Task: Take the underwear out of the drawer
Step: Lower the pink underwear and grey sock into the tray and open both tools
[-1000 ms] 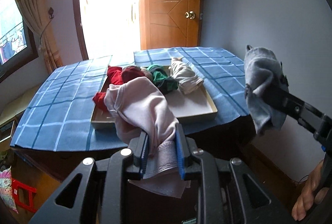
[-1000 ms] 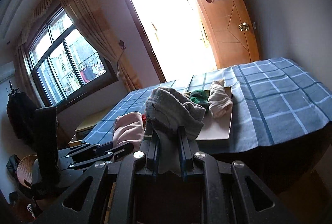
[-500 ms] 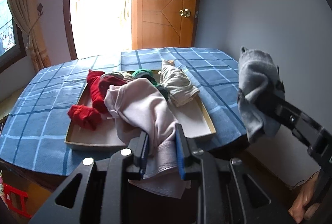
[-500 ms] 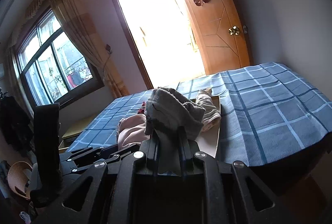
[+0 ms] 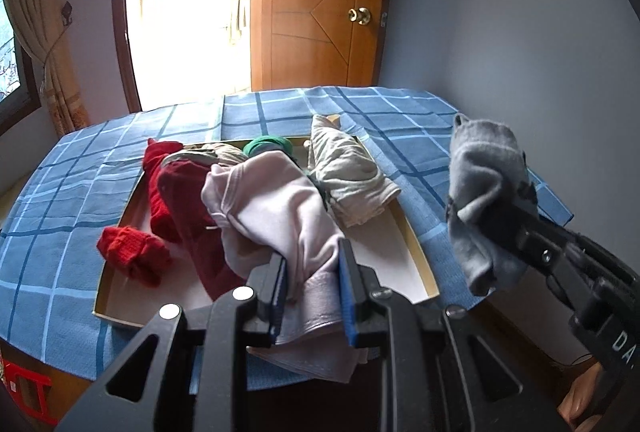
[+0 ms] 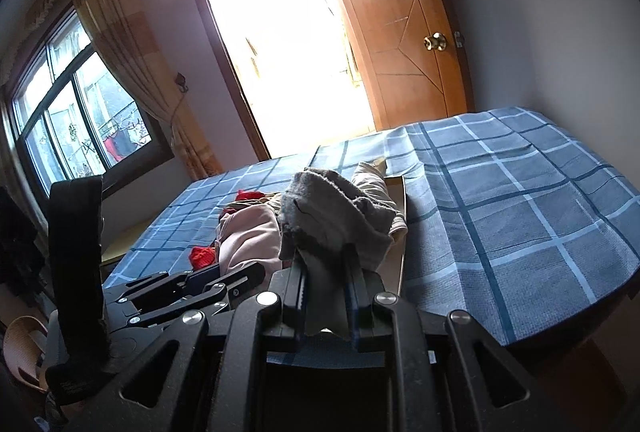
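While both wrist cameras look forward over a bed or table covered by a blue checked cloth [image 5: 60, 216], each gripper is clamped on a piece of clothing. At lower centre of the left wrist view, the left gripper [image 5: 312, 288] has its jaws nearly closed on a pale pink garment [image 5: 276, 216], which bunches above the blue pads and hangs below them. At the right edge of that view, the right gripper [image 5: 516, 220] grips a grey garment [image 5: 484, 183] that droops off its tip, out beyond the cloth's edge; the right wrist view shows the same grey garment [image 6: 332, 216] pinched between almost closed jaws at lower centre.

Behind the pink garment, in the middle of the left wrist view, a shallow tray-like drawer [image 5: 416, 252] rests on the cloth. It holds red pieces [image 5: 176, 199], a green piece [image 5: 268, 145] and a beige piece [image 5: 348, 175]. Whether the pink garment is fully free of the drawer cannot be told, since it covers the near rim.

Risks, as a judgement: both grips catch only a fold, so a quick swing could let the fabric slide out. The pink garment lies close to the red pieces and might drag one over the rim. A dangling hem could also catch on the drawer's edge and shift the light drawer
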`<state>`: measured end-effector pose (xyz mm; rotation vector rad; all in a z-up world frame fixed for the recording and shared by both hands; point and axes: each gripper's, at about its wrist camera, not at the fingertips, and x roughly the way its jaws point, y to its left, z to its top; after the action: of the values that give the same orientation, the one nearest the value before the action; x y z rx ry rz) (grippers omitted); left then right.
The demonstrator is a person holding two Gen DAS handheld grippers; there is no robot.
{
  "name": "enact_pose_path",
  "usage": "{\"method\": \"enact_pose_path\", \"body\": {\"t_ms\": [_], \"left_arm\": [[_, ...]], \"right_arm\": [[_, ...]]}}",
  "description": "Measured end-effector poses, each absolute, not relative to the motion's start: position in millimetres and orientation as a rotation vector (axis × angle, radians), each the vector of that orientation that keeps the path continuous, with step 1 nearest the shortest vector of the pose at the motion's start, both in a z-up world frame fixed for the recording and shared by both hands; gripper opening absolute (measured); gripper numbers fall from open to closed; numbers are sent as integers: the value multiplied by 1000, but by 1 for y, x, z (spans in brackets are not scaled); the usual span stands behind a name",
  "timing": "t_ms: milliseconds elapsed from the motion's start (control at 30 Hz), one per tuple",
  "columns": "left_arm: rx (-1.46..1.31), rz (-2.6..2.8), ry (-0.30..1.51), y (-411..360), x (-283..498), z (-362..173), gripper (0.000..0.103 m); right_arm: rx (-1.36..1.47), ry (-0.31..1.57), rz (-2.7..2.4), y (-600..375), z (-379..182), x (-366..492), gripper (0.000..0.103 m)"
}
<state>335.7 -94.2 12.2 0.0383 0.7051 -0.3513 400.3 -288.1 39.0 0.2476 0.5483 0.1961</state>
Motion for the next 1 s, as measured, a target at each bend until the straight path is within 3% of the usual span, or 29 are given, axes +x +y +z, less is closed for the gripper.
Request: {"method": "enact_pose_path", "body": {"t_ms": [1000], "left_arm": [[98,-325,808,-115,390,-32,20]], "right_arm": [[217,693,140,-286,-21,475,18]]}}
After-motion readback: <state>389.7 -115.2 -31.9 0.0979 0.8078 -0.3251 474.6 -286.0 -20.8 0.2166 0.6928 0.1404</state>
